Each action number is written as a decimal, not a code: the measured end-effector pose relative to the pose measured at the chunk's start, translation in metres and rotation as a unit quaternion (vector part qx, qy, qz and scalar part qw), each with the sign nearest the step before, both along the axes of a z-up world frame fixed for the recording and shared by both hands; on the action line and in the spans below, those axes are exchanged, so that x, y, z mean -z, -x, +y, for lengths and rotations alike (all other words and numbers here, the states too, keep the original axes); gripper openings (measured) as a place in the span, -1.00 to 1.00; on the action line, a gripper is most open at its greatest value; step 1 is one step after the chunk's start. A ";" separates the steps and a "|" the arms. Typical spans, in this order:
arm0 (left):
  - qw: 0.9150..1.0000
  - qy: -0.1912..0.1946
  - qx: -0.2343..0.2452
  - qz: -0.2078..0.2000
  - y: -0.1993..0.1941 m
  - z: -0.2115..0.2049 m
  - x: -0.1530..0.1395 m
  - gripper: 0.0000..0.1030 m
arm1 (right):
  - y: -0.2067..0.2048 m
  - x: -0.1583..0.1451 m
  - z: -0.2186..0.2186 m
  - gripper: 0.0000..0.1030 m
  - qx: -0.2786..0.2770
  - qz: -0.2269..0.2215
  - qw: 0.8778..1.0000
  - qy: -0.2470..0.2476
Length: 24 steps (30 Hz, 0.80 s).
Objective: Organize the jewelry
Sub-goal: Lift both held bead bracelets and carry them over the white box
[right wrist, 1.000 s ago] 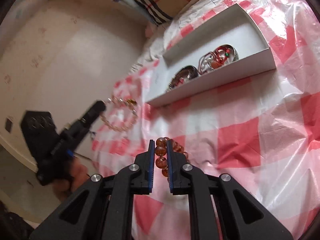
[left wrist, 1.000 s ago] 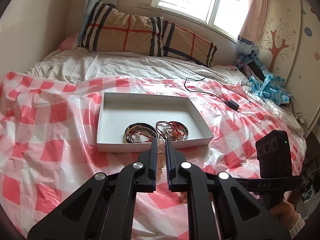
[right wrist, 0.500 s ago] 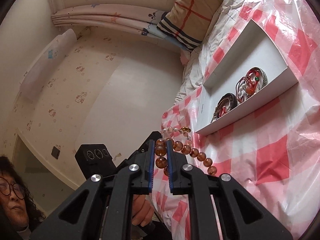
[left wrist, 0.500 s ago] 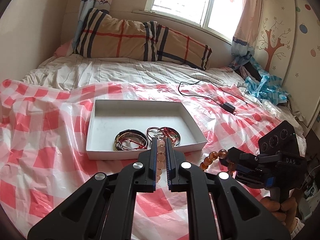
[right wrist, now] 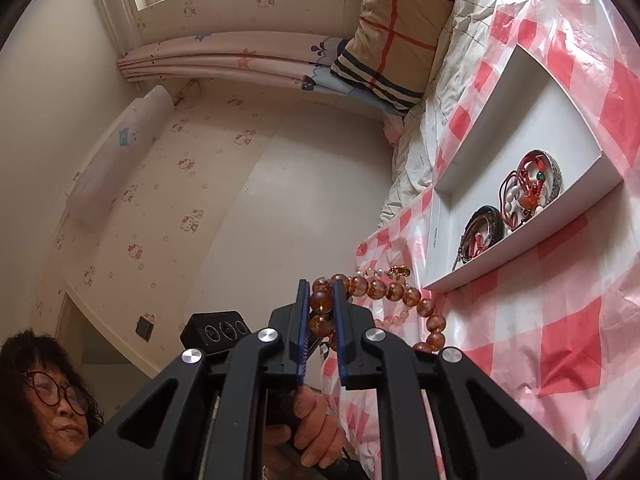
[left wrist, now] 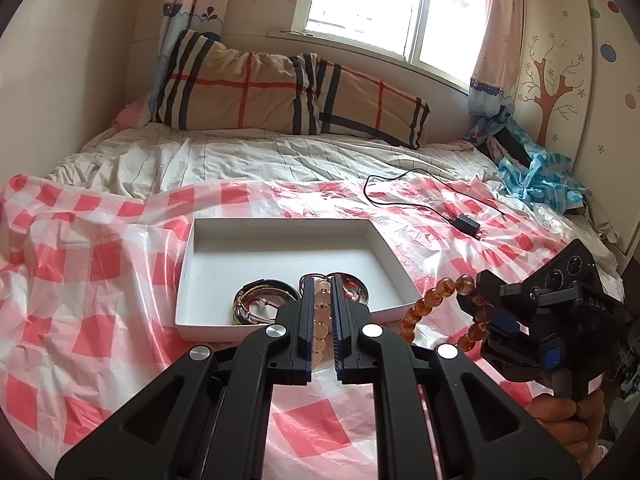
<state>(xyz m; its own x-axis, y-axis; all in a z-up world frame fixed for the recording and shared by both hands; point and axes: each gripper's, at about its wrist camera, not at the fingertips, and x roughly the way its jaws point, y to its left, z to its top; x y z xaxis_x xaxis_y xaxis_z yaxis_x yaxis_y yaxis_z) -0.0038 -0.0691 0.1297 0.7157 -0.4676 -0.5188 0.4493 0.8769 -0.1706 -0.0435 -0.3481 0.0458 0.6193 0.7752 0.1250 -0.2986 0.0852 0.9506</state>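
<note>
Change since a second ago: both strands have been lifted off the checked sheet point(left wrist: 100, 264); the right gripper point(right wrist: 321, 300) has swung from looking down at the bed to nearly level, so wall and window now fill its view, and it has come into the left camera's view beside the box.
Left gripper point(left wrist: 320, 304): jaws nearly together, clamped on a pale bead bracelet point(left wrist: 322, 322), which runs down the gap between them.
Right gripper: jaws nearly together, clamped on an amber bead bracelet point(right wrist: 374, 288); two beads sit in the gap, the rest loops out to the right.
Where the beads are: both strands are in the air, just short of the near wall of the white box point(left wrist: 288, 246), which lies on the checked sheet.
Already in the box: a dark bangle set point(left wrist: 262, 300) and a red cord bracelet point(right wrist: 528, 188), side by side against the near wall; the far half is bare.
How they handle: probably light, limp strands of hard round beads; the free loop will sway and drag.
Slip risk: round, glossy beads could roll out of flat pads, so the pinch is best kept across a bead's middle or on the string between two.
Fragility: the beads look sturdy; the thread is the likelier weak point if the loop snags on the box rim.
Landing: lowering each strand over bare floor should keep it from tangling with its neighbours.
</note>
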 end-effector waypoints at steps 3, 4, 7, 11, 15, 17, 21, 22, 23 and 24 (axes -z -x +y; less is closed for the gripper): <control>1.000 0.000 -0.006 -0.002 -0.004 -0.002 0.000 -0.86 | -0.003 -0.001 -0.004 -0.76 0.004 -0.003 1.000 -0.013; 1.000 -0.001 -0.007 -0.002 -0.005 -0.002 0.000 -0.86 | -0.004 -0.001 -0.005 -0.76 0.005 -0.003 1.000 -0.016; 1.000 -0.003 -0.009 -0.005 -0.008 -0.006 0.000 -0.86 | -0.008 -0.001 -0.007 -0.76 0.005 -0.003 1.000 -0.024; 1.000 -0.007 -0.011 -0.015 -0.010 -0.011 -0.001 -0.86 | -0.014 -0.001 -0.007 -0.75 0.004 -0.003 1.000 -0.030; 1.000 -0.004 -0.012 -0.017 -0.013 -0.013 -0.002 -0.86 | -0.020 -0.001 -0.007 -0.75 0.003 -0.004 0.999 -0.037; 1.000 -0.003 -0.014 -0.017 -0.015 -0.013 -0.002 -0.86 | -0.022 -0.001 -0.008 -0.75 0.004 -0.005 0.999 -0.041; 1.000 0.000 -0.017 -0.017 -0.018 -0.014 -0.002 -0.86 | -0.031 -0.004 -0.010 -0.75 0.007 -0.015 0.998 -0.057; 1.000 -0.001 -0.019 -0.018 -0.019 -0.014 -0.002 -0.86 | -0.033 -0.006 -0.011 -0.75 0.008 -0.019 0.998 -0.058; 1.000 -0.001 -0.019 -0.018 -0.020 -0.014 -0.002 -0.86 | -0.036 -0.008 -0.012 -0.75 0.008 -0.023 0.998 -0.058; 1.000 0.000 -0.020 -0.017 -0.021 -0.013 -0.002 -0.86 | -0.038 -0.009 -0.012 -0.75 0.008 -0.025 0.998 -0.057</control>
